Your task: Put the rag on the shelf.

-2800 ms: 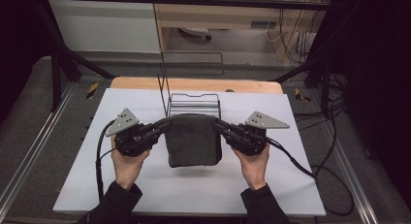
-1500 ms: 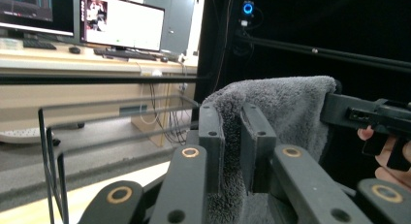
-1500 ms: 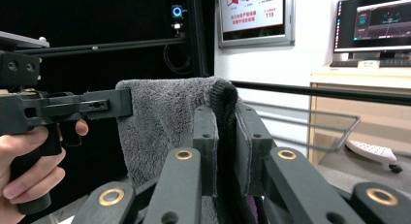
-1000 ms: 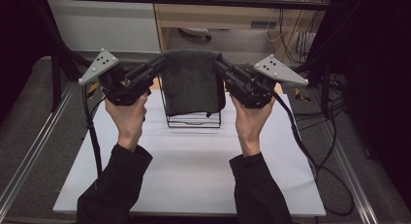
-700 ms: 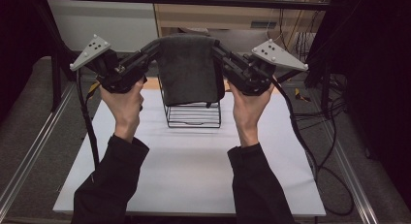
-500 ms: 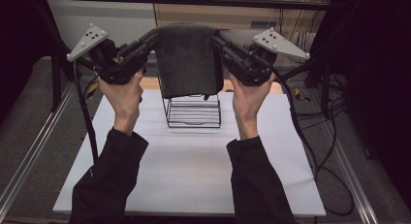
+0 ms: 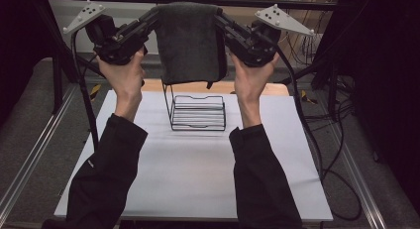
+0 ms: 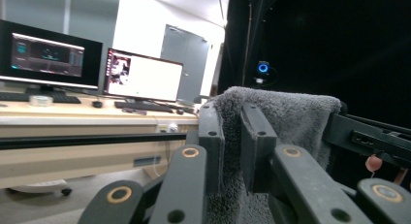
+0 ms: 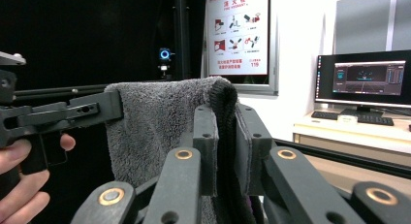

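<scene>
High above the white table (image 7: 198, 179), we hold a folded dark grey towel (image 7: 190, 40) stretched between our two grippers, both arms raised. Our left gripper (image 7: 151, 18) is clamped on the towel's upper left corner, and our right gripper (image 7: 220, 18) is clamped on its upper right corner. In the left gripper view, terry cloth (image 8: 286, 117) is squeezed between the two black jaws, with the towel's top edge running level toward the other gripper. In the right gripper view, a thick folded edge (image 9: 225, 136) is pinched between the jaws in the same way.

The towel hangs free in the air, its lower edge above and in front of a black wire rack (image 7: 195, 112) that stands upright near the far middle of the table. We judge that the pick-up and lift are done, and that what remains is to carry the towel over the rack's tall back frame, lower it so it drapes there, and let go with both grippers.

Around us, cables (image 7: 317, 140) trail from each gripper down past the table edges. A metal frame bar (image 7: 247, 2) crosses just behind the towel's top edge. A desk with lit monitors (image 8: 140, 76) stands in the room beyond. The rack's thin upright wires could snag the towel's lower edge if it comes down too early; nothing else lies on the table near the rack
</scene>
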{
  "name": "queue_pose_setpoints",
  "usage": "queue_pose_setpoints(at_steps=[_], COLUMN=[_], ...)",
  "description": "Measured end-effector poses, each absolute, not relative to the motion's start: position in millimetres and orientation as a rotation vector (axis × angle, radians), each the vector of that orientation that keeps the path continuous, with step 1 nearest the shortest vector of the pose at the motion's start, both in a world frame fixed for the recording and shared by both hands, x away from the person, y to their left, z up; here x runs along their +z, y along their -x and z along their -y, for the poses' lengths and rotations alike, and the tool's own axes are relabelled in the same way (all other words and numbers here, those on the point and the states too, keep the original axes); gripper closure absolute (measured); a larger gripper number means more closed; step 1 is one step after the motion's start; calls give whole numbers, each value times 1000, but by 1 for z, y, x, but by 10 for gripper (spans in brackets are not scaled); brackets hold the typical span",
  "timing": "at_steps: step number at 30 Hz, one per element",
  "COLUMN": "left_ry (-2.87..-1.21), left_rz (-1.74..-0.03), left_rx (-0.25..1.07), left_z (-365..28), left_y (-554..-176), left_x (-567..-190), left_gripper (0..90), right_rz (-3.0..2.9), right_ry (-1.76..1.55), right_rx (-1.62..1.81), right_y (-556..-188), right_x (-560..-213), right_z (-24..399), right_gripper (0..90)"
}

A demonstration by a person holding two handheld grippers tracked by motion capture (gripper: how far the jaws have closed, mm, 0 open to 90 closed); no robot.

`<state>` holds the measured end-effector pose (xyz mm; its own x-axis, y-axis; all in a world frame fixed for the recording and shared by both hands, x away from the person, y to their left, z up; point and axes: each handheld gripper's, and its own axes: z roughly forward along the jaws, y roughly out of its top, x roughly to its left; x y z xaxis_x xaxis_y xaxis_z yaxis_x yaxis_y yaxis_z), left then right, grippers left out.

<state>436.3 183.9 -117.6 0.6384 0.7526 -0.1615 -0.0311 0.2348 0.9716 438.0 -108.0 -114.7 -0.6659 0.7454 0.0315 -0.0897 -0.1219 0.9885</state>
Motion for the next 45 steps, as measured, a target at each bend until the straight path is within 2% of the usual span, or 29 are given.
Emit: queue_pose_setpoints(at_steps=[11,21,31,45], left_ry=[-1194,-1200,-1237,-1328], left_rz=[-721,-728,-769,-784], left_rx=[611,627,608,591], left_z=[-185,-181,-178,-179], left_y=[-454,-471,-496,-509], left_x=[-104,-109,-121,-147], left_gripper=[807,807,807,806], right_rz=[-1548,-1555,-1590,-1651], right_ry=[-721,-723,-776,-842], right_rx=[1850,1817,1819,1776], right_y=[-460,-475,-491,-507], right_x=[-98,-97,-109,-141], right_z=[105,107,108,110], right_gripper=[813,813,812,812])
